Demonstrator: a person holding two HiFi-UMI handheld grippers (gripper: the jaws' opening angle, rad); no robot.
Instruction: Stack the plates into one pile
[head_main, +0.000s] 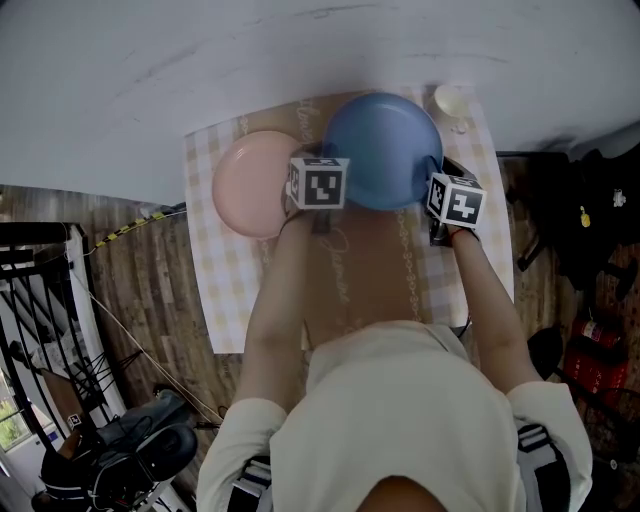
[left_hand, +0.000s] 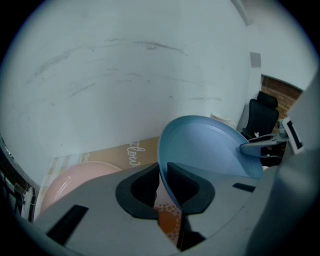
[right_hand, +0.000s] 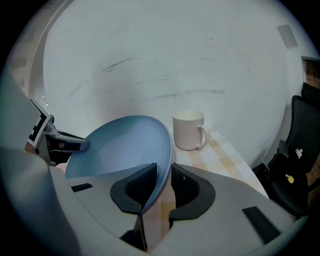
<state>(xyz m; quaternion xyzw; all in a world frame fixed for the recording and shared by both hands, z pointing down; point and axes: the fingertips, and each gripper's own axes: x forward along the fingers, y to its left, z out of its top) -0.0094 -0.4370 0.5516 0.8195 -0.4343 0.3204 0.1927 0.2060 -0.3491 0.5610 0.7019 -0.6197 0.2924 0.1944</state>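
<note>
A white wall stood behind the desk (head_main: 230, 300), which was covered with a checked cloth and a tan runner (head_main: 360, 280) down its middle, over a wooden floor. A pink plate (head_main: 255, 185) lay near the desk's far left corner, and a white mug (head_main: 451, 101) stood at the far right corner. Between them, along the far edge, a blue plate (head_main: 382, 145) was held from both sides. The left tool (left_hand: 162, 187) was seen closed narrowly on the plate's left rim, its pads pressed to either face of the thin edge. The right tool (right_hand: 161, 185) was clamped in the same way on the opposite rim. In both gripper views the blue plate was shown tilted, and it appeared to be raised clear of the cloth, though this could not be settled for certain. In the head view its left edge was seen just beside the pink plate's right edge. The step in hand was judged to be the carrying of the blue plate towards the pink one. The next move was judged to call for the plate to be levelled and brought over the pink plate's centre. It would then have to be lowered until nested, with both grips released only once it was seated.
</note>
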